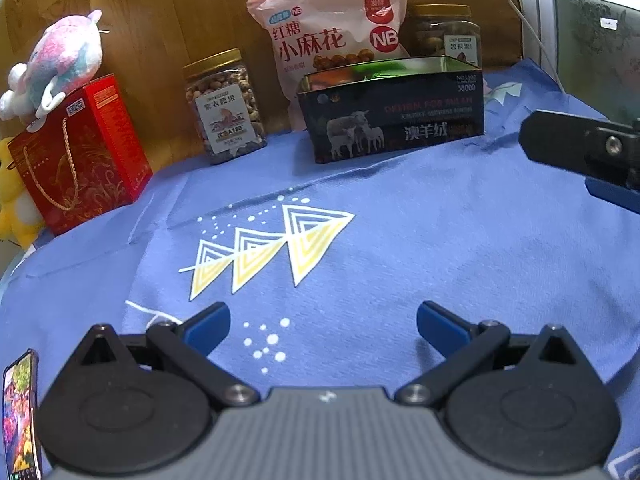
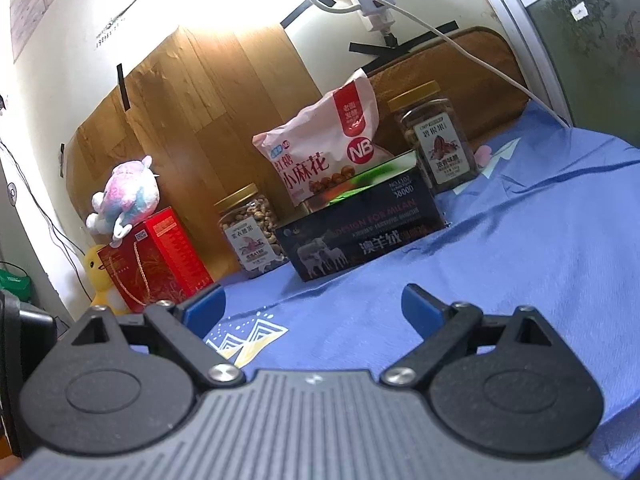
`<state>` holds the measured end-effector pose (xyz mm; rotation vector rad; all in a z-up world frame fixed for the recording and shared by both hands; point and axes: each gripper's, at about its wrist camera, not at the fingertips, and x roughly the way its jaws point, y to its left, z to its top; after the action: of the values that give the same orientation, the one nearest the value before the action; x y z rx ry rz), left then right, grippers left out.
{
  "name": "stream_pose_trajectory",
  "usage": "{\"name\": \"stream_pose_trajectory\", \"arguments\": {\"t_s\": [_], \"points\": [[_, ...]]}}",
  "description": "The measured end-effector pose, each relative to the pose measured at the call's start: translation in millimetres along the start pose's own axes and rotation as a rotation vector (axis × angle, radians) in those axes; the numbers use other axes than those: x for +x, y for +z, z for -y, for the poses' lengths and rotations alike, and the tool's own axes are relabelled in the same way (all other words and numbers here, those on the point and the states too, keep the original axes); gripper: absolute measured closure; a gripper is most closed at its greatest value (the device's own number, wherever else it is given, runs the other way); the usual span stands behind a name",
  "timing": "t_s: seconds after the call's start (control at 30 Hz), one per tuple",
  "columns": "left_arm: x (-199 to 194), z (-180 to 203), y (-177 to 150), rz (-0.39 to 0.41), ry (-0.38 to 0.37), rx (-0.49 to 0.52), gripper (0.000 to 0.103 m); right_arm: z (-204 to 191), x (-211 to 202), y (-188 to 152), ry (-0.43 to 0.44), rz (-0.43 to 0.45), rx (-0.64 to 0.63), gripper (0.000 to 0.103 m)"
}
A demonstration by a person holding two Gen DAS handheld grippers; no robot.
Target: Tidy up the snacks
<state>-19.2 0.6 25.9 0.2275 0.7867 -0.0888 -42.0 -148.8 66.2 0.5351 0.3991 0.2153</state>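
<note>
A dark open tin box [image 1: 394, 114] with sheep on its side stands at the back of the blue cloth [image 1: 420, 240], with colourful packets inside; it also shows in the right wrist view [image 2: 360, 232]. Behind it leans a pink snack bag [image 1: 332, 36] [image 2: 324, 152]. A nut jar with a gold lid [image 1: 224, 108] [image 2: 250, 232] stands to its left, another jar [image 1: 448, 36] [image 2: 434, 140] to its right. My left gripper [image 1: 323, 326] is open and empty above the cloth. My right gripper [image 2: 314, 306] is open and empty; part of it shows at the right edge of the left wrist view [image 1: 580, 152].
A red gift box [image 1: 80, 156] [image 2: 156, 260] with a pink plush toy [image 1: 60, 64] on top stands at the back left, a yellow plush [image 2: 100, 276] beside it. A phone [image 1: 20, 416] lies at the near left. A wooden board [image 2: 192, 120] backs the items.
</note>
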Motion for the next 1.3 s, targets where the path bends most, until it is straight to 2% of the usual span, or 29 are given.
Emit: {"name": "stream_pose_trajectory", "arguments": {"t_s": [0.4,0.57,0.97,1.3], "points": [[7.6,10.1,1.6,-0.017,0.025,0.034,0.0,10.6,0.4,-2.7,-0.021,0.002,0.033,0.006],[11.3,13.0,6.0,-0.017,0.063,0.052,0.0,16.8,0.8,-3.7,-0.028,0.004,0.05,0.006],[15.5,18.8,11.7,-0.006,0.103,0.077,0.0,27.7,0.1,-0.4,-0.037,0.021,0.076,0.006],[16.0,13.4,14.2,0.011,0.134,0.063,0.0,28.0,-1.9,0.9,-0.044,0.038,0.069,0.006]]}}
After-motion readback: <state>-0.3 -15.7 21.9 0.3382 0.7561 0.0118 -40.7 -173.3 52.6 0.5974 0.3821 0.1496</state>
